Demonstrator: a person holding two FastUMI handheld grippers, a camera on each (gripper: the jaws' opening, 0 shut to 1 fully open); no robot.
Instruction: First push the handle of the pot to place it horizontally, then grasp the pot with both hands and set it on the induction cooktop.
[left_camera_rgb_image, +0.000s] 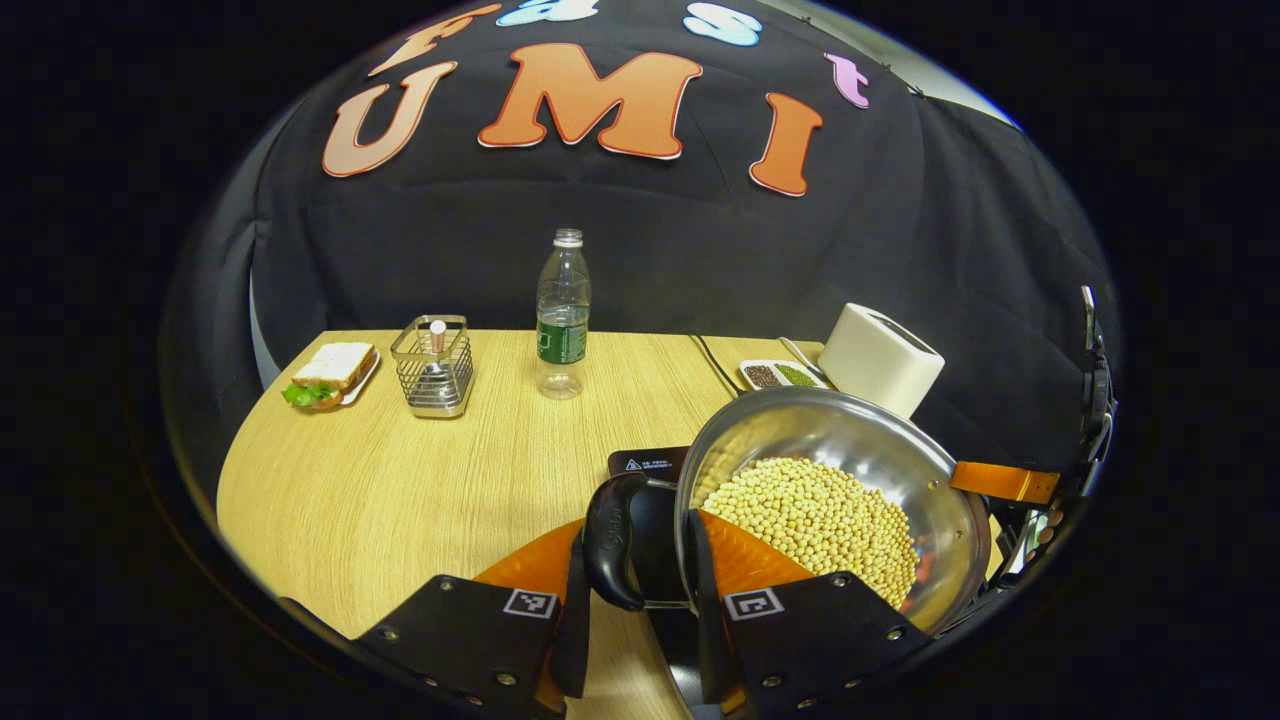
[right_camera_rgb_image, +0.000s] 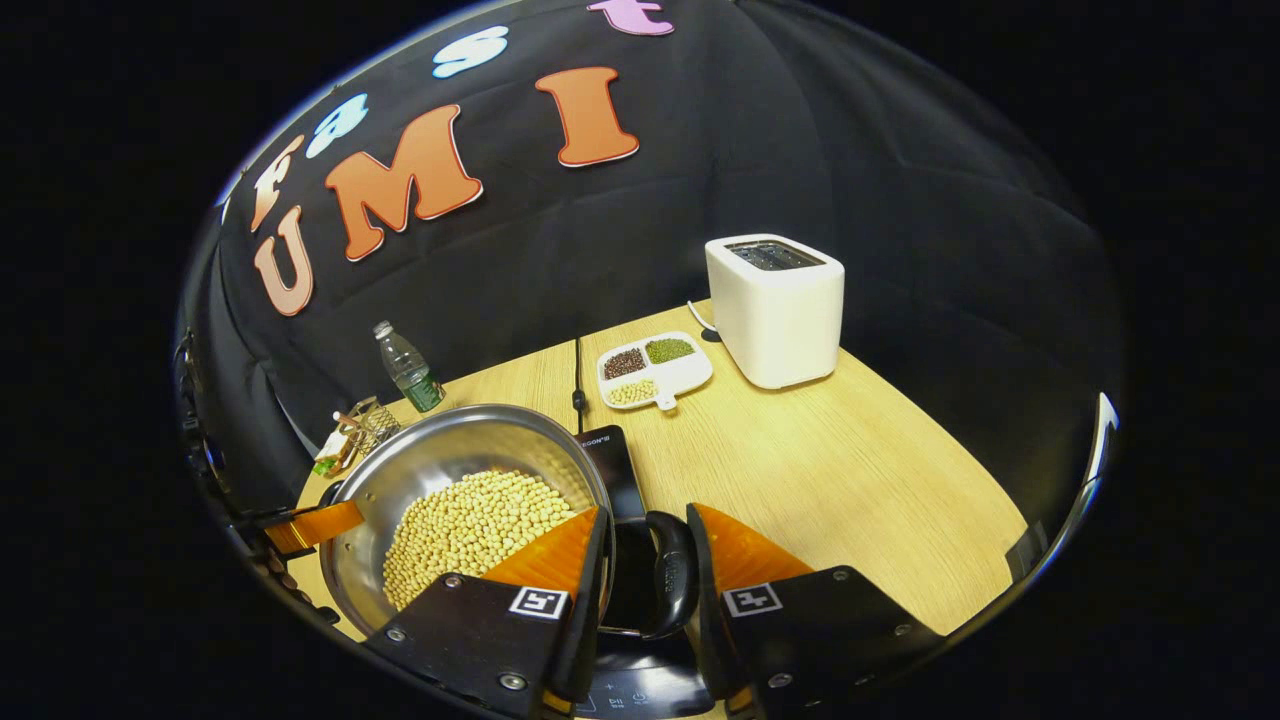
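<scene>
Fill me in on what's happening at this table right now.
A person holds a pot full of soybeans by its two side handles: the left tongs straddle the left handle, the right tongs the right handle. The pot sits over the induction cooktop; whether it rests on it is unclear. A toaster stands behind.

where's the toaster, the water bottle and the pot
toaster (right_camera_rgb_image: 775, 312), right gripper view, on its front side
water bottle (left_camera_rgb_image: 563, 318), left gripper view, on its body above the label
pot (left_camera_rgb_image: 850, 425), left gripper view, on its bare inner wall
</scene>
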